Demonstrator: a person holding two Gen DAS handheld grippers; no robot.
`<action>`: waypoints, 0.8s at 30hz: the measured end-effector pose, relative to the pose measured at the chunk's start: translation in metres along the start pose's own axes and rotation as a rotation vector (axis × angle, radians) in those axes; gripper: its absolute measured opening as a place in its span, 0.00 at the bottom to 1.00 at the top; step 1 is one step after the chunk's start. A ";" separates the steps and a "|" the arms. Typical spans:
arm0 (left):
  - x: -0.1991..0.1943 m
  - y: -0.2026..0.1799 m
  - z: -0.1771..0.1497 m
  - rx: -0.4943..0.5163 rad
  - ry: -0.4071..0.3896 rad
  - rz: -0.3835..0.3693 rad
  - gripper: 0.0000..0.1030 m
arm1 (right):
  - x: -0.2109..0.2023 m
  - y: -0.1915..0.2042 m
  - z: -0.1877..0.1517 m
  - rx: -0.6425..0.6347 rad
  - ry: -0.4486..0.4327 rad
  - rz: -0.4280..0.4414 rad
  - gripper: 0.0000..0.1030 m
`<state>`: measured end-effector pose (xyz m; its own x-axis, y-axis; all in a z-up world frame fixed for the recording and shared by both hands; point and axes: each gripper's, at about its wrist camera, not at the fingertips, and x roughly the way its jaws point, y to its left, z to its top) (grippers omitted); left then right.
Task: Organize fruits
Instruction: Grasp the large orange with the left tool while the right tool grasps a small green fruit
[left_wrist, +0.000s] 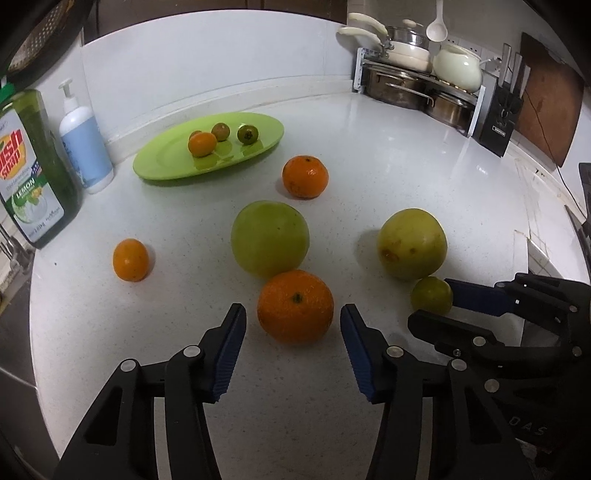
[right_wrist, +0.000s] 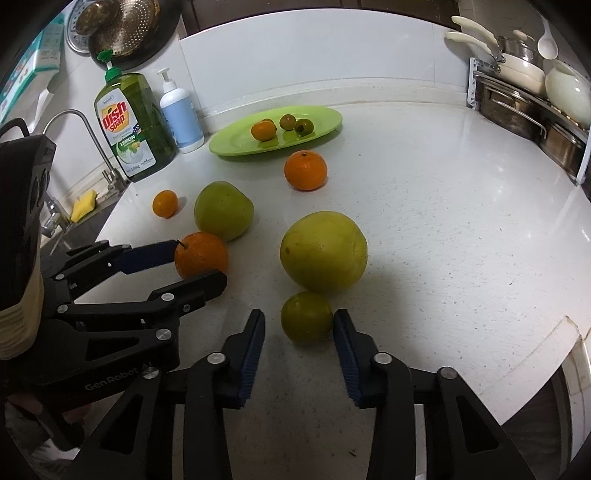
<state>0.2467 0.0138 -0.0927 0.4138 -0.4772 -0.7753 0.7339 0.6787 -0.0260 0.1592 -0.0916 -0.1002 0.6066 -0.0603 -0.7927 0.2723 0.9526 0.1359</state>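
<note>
An orange (left_wrist: 295, 306) lies on the white counter between the jaws of my left gripper (left_wrist: 293, 314), with a thin gap at each pad; the gripper is open. A small green fruit (right_wrist: 306, 315) sits between the jaws of my right gripper (right_wrist: 300, 317), close to the right pad and clear of the left one, so this gripper is open too. Two large green fruits (left_wrist: 269, 238) (left_wrist: 412, 247), a second orange (left_wrist: 305, 176) and a small orange fruit (left_wrist: 131, 259) lie loose farther back. A green plate (left_wrist: 166, 162) at the back holds several small fruits.
A dish soap bottle (right_wrist: 129, 122) and a white pump bottle (right_wrist: 181, 114) stand left of the plate by the wall. A sink tap (right_wrist: 74, 122) is at far left. A pot rack (left_wrist: 417, 85) and a knife block (left_wrist: 502, 118) fill the back right corner.
</note>
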 end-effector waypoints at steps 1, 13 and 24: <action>0.000 0.000 0.000 -0.002 -0.002 0.002 0.50 | 0.001 0.000 0.000 0.000 0.002 0.000 0.35; 0.004 -0.003 0.001 -0.018 -0.002 0.006 0.40 | 0.001 -0.003 -0.002 0.001 0.007 0.001 0.29; -0.011 -0.006 -0.009 -0.034 0.007 0.001 0.40 | -0.010 0.000 -0.004 -0.021 0.015 0.027 0.29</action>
<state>0.2329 0.0199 -0.0897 0.4105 -0.4725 -0.7799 0.7148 0.6977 -0.0465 0.1501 -0.0901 -0.0951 0.6026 -0.0300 -0.7975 0.2402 0.9598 0.1454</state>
